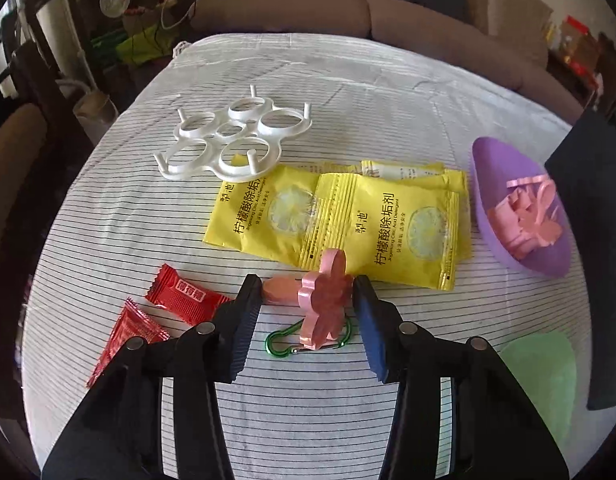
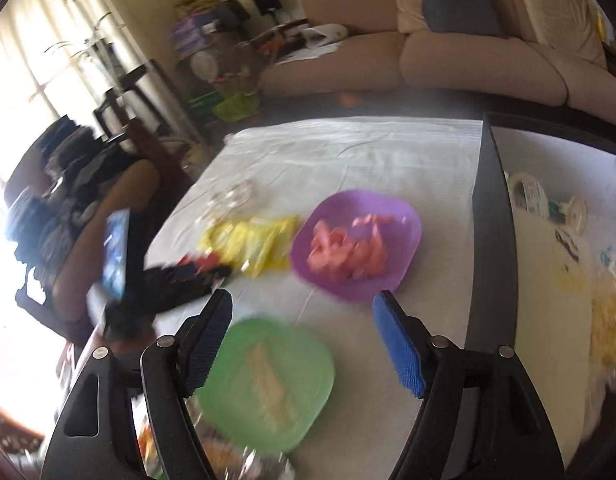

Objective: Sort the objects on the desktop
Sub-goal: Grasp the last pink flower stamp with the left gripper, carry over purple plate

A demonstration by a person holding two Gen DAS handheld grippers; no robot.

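In the left wrist view my left gripper [image 1: 307, 285] is shut on a pink flower-shaped piece [image 1: 326, 300], which stands on edge between the pads with a pink oval piece [image 1: 277, 289] wedged against the left pad. Under them lies a green carabiner [image 1: 281, 345]. A purple bowl [image 1: 482, 192] at the right holds several more pink pieces [image 1: 526, 218]. The right wrist view is blurred. There my right gripper [image 2: 303, 298] is open and empty, hanging above a green plate [image 2: 308, 344] with a pale strip on it. The purple bowl [image 2: 404, 216] lies just beyond.
Yellow packets [image 1: 332, 220], a white ring rack [image 1: 227, 136] and two red sachets [image 1: 183, 296] lie on the striped cloth. The green plate [image 1: 544, 380] is at the front right. A dark box [image 2: 492, 208] with odds and ends stands at the right. A person's arm [image 2: 119, 200] is at the left.
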